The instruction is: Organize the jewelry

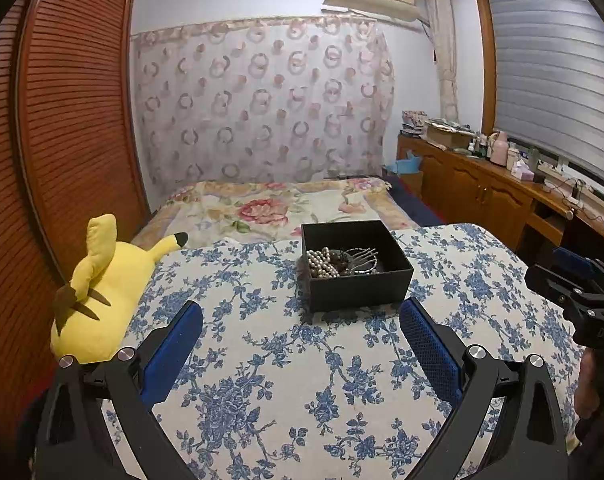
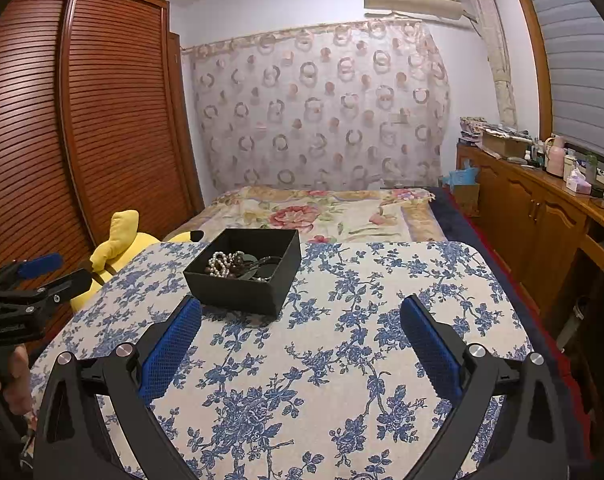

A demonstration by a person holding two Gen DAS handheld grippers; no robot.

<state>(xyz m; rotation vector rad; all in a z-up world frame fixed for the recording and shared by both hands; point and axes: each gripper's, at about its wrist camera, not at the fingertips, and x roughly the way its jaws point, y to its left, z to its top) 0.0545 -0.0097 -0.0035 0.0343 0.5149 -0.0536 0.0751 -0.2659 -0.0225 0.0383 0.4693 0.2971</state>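
A black open box (image 1: 358, 286) (image 2: 238, 292) stands on the blue-flowered tablecloth (image 1: 286, 360) (image 2: 342, 340). Inside it lie a white pearl strand (image 1: 320, 263) (image 2: 219, 263), dark beads and a silver hair comb (image 1: 364, 258). My left gripper (image 1: 302, 312) hovers open just in front of the box, nothing between its blue pads. My right gripper (image 2: 302, 308) is open too, with its left finger close to the box's near corner. Each gripper shows at the edge of the other's view: the right one (image 1: 574, 280), the left one (image 2: 42, 270).
A yellow plush toy (image 1: 102, 292) (image 2: 120, 246) lies at the table's left edge beside a slatted wooden wardrobe (image 1: 62, 120). Behind the table is a bed with a flowered cover (image 1: 270, 208). A wooden cabinet with bottles (image 1: 502, 184) runs along the right wall. A hand (image 2: 10, 380) holds the left gripper.
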